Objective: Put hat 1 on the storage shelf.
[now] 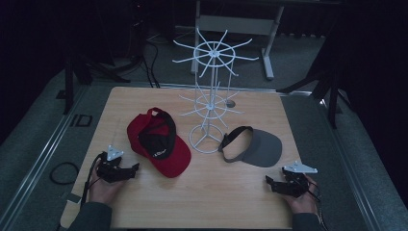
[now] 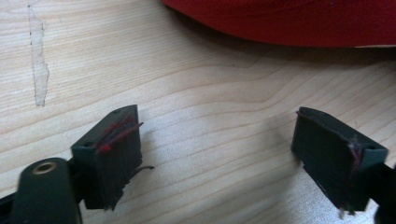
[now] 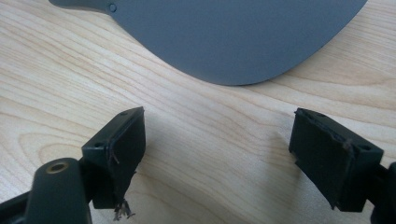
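A red baseball cap [image 1: 159, 142] with a black inside lies upside down left of centre on the wooden table [image 1: 202, 202]. A grey visor [image 1: 255, 147] lies to the right of a white wire rack [image 1: 211, 96] with two tiers of spokes. My left gripper [image 1: 136, 168] rests on the table near the cap's brim, open and empty. The red brim [image 2: 289, 21] lies just beyond the left gripper [image 2: 217, 149]. My right gripper [image 1: 268, 182] sits at the front right, open and empty. The grey visor's brim [image 3: 243, 37] lies just past the right gripper [image 3: 217, 149].
The rack's round base [image 1: 206, 139] stands between the cap and the visor. A pale scuff mark [image 2: 39, 70] runs along the wood. Dark stands, cables and a white table frame [image 1: 240, 24] surround the table on grey carpet.
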A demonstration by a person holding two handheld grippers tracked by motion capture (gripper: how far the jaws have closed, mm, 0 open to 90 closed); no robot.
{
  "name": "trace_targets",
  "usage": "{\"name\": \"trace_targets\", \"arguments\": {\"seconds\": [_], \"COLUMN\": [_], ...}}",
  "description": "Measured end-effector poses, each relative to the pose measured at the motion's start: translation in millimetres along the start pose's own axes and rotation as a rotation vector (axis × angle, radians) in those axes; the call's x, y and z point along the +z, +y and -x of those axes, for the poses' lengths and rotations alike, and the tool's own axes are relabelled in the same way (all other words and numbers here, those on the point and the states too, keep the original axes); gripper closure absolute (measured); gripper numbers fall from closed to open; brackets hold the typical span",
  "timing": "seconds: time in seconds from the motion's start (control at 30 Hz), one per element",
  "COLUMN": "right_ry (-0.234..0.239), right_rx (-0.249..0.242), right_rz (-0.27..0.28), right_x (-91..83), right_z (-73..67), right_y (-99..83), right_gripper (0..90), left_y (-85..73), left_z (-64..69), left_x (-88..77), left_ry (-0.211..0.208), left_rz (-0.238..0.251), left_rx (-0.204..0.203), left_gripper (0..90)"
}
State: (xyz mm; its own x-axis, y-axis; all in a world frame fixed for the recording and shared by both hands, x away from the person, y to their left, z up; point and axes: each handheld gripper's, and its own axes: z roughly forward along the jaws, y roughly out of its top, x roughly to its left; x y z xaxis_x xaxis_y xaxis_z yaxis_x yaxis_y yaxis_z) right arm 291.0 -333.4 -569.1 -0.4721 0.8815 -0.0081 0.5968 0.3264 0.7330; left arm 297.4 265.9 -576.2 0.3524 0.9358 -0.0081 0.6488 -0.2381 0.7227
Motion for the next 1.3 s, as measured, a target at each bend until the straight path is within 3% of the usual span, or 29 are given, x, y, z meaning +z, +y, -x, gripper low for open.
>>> {"name": "trace_targets", "arguments": {"seconds": [0.17,0.27,0.47,0.7,0.9,1.07,1.3], "right_ry": [0.000,0.001,0.001,0.001,0.001,0.000,-0.004], "right_rx": [0.000,0.001,0.001,0.001,0.001,0.001,0.006], "right_rz": [0.000,0.000,0.000,0.000,0.000,0.000,0.000], "right_x": [0.0,-0.1,-0.1,-0.1,-0.1,0.0,0.4], "right_z": [0.0,0.0,0.0,0.1,0.0,0.0,0.3], "right_y": [0.0,0.0,0.0,0.0,0.0,0.0,0.5], "right_gripper": [18.5,18.5,18.5,18.5,18.5,18.5,18.5], "left_y": [1.5,3.4,10.4,20.4,29.2,31.2,38.6], "left_z": [-2.1,-0.5,5.4,11.7,21.8,25.5,35.3], "left_x": [-7.0,-12.3,-26.8,-40.9,-49.7,-53.1,-58.0], "left_ry": [-0.005,-0.042,-0.089,-0.132,-0.160,-0.186,-0.255], "left_rz": [-0.024,-0.028,0.008,0.004,0.008,0.027,0.021], "left_rx": [-0.002,-0.012,-0.032,0.014,0.054,0.026,0.032], "left_gripper": [38.6,40.7,40.1,45.0,44.3,38.9,29.4]}}
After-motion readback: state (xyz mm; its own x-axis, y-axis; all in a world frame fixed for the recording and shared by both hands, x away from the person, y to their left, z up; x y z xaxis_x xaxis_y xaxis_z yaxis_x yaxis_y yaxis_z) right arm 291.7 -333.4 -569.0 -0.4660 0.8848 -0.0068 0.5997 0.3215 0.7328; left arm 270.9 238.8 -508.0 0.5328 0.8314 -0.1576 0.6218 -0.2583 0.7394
